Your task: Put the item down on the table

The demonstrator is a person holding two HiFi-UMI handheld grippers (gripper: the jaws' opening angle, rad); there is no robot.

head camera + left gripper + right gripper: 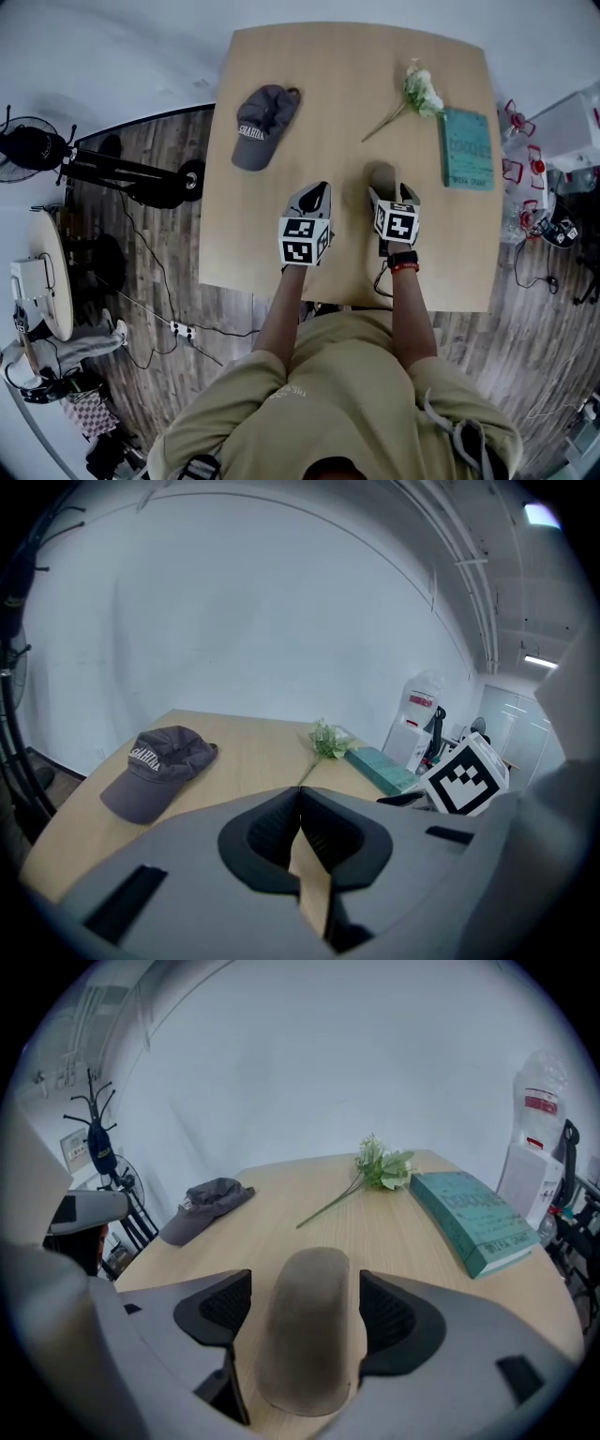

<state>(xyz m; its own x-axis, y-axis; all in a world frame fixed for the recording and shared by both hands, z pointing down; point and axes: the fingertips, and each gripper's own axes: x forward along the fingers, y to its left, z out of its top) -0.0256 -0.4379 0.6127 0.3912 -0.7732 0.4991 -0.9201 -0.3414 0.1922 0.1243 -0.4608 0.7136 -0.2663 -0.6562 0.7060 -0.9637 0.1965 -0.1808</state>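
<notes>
A grey-brown oblong item (309, 1335) with a rounded far end sits between the jaws of my right gripper (305, 1312), which stands shut on it just over the wooden table (337, 84). From the head view the item (380, 175) sticks out ahead of the right gripper (392, 192) near the table's front middle. Close beside it on the left, my left gripper (317, 192) has its jaws pressed together with nothing in them, as the left gripper view (300, 803) confirms.
A dark grey cap (261, 122) lies at the table's back left. A white flower sprig (420, 91) and a teal book (467, 148) lie at the back right. A fan (33, 142), a stand and cables sit on the floor to the left.
</notes>
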